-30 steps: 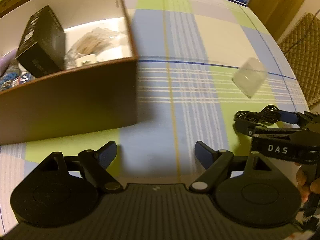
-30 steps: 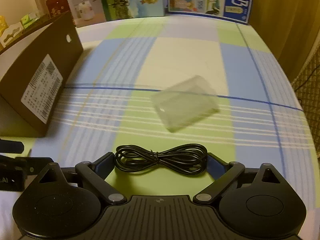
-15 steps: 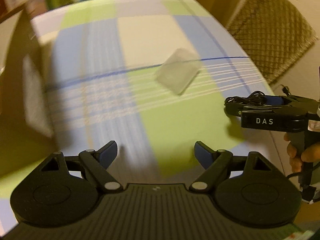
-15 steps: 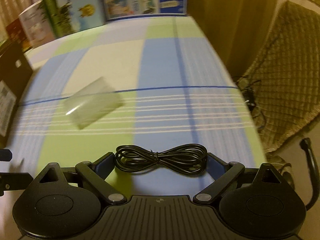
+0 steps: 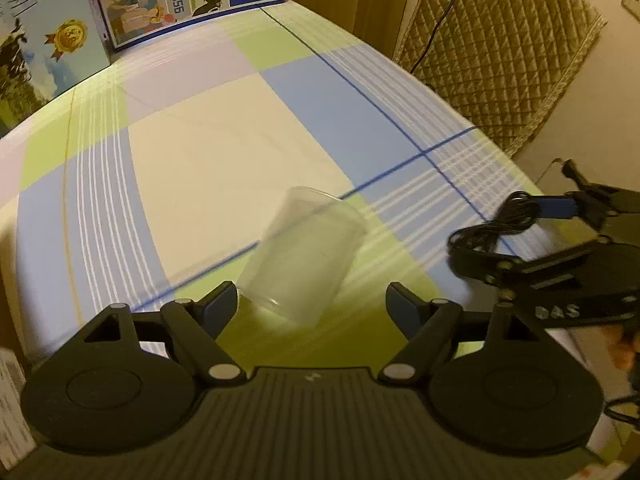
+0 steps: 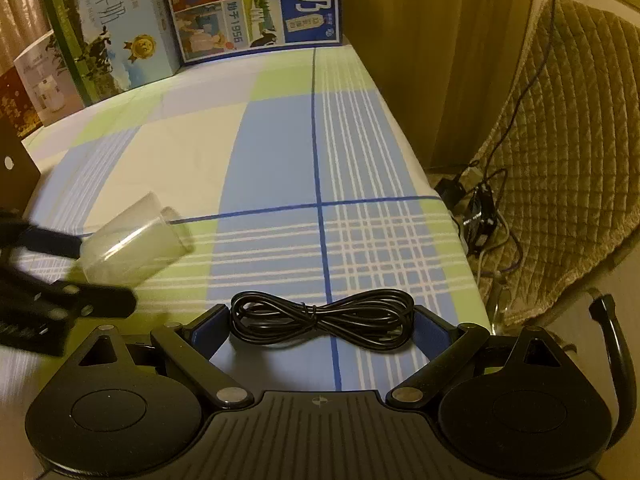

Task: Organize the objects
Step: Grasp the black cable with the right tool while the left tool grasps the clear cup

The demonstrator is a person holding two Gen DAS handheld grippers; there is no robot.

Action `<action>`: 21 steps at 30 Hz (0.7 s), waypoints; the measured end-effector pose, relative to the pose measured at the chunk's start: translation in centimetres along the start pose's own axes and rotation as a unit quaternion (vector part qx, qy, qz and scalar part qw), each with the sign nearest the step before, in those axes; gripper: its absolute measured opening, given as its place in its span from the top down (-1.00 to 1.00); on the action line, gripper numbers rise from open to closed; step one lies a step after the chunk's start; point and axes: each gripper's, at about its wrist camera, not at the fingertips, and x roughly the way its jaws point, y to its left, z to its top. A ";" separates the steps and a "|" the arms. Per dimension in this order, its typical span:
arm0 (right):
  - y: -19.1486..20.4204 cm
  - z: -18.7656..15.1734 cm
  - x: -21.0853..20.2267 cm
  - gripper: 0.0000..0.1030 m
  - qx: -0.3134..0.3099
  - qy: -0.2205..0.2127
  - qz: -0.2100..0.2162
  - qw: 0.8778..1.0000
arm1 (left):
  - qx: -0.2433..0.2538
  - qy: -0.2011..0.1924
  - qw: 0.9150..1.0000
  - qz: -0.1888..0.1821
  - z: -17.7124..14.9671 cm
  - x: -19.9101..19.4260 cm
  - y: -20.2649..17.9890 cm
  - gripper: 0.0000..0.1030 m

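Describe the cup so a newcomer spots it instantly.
On the checked tablecloth, look in front of the left tongs. The cup lies there on its side, beside a thin blue line. It alone is clear plastic; the cable nearby is black, held in the right tongs.

- You have one clear plastic cup [image 5: 304, 256] lying on its side on the table.
- One bundled black cable [image 6: 322, 317].
- Two grippers in view.
- Three printed cartons [image 6: 116, 40] along the far edge.
- One quilted chair [image 6: 568, 152].
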 end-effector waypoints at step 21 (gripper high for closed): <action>-0.1 0.4 0.5 -0.79 -0.009 -0.003 0.006 1.000 | 0.041 -0.003 0.999 -0.006 1.1 1.7 0.4 -0.05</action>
